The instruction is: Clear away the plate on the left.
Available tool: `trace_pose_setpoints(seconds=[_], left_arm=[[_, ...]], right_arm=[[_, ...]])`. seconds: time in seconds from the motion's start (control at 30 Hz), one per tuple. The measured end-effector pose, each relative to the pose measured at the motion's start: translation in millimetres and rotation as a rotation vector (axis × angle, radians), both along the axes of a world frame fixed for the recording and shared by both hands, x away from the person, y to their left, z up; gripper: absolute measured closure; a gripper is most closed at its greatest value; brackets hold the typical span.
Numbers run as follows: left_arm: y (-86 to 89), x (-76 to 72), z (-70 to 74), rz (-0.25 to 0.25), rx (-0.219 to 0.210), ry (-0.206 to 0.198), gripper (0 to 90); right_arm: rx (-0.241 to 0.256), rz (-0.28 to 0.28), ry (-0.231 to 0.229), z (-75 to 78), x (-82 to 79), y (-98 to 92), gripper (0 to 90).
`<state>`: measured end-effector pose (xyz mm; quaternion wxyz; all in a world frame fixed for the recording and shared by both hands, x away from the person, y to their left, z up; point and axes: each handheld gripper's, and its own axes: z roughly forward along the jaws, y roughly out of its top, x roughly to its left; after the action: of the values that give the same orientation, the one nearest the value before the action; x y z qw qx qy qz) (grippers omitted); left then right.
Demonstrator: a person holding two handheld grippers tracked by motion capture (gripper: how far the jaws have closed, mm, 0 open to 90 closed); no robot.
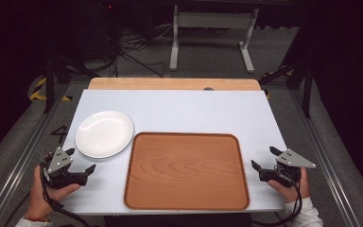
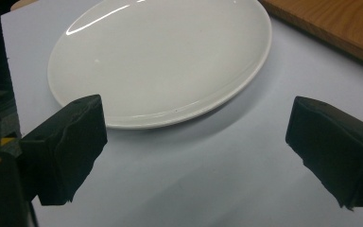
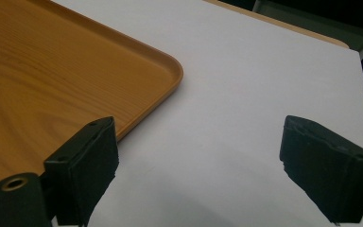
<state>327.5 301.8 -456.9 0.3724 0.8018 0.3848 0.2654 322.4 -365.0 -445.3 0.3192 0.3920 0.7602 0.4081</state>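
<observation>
Round white ceramic plate lies on the pale grey surface, just left of the rectangular wooden tray. Left claw sits near the plate's front rim, spread wide and empty. Right claw, likewise wide and empty, rests beside the tray's right edge.

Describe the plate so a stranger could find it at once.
Start at the pale table and find the big wooden tray in its near half. Just beyond the tray's far left corner lies the plate. It is round, glossy white and empty; the tray is rectangular and brown.
</observation>
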Motion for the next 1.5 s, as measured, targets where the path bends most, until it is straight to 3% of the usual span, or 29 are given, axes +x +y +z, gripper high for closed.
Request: trace_pose_setpoints(seconds=[0.23,0.27,0.57,0.8,0.97,1.0,1.1,1.17,1.37,1.5], left_arm=[[-1.6,-1.3,-2.3,-0.028,0.028,0.000,8.5],[-3.6,-2.3,-2.5,-0.035,0.061,-0.009,8.5],[-15.3,-5.6,-1.2,-0.046,0.175,-0.056,10.5],[-22.2,-4.3,-1.6,-0.048,0.210,-0.046,11.5],[-26.5,-2.8,-1.2,-0.042,0.262,-0.065,12.7],[-29.6,-1.1,-1.4,-0.041,0.291,-0.067,13.0],[-31.7,0.4,-1.3,-0.047,0.297,-0.062,13.2],[-35.2,4.4,-1.5,-0.055,0.330,-0.065,13.3],[-40.5,12.1,-1.9,-0.063,0.345,-0.068,14.8],[-44.8,17.0,-2.4,-0.063,0.385,-0.064,14.8]], right_arm=[[-0.007,-0.002,-0.002,1.0,-0.9,0.9,12.9],[-0.012,0.001,-0.005,2.0,-1.7,2.5,12.9],[-0.022,0.008,-0.001,1.6,-1.2,6.3,13.0],[-0.013,0.003,-0.006,0.8,-1.3,3.1,13.1],[-0.019,0.004,-0.006,0.8,-1.6,3.9,13.1],[-0.017,0.004,-0.003,0.3,-0.7,4.3,13.0],[-0.019,0.006,0.000,-0.3,-0.4,4.6,13.0],[-0.021,0.006,0.004,-1.1,-0.1,4.7,13.0],[-0.020,0.006,0.004,-1.2,-0.2,4.5,13.0],[-0.025,0.008,0.007,-1.6,0.1,5.3,13.0]])
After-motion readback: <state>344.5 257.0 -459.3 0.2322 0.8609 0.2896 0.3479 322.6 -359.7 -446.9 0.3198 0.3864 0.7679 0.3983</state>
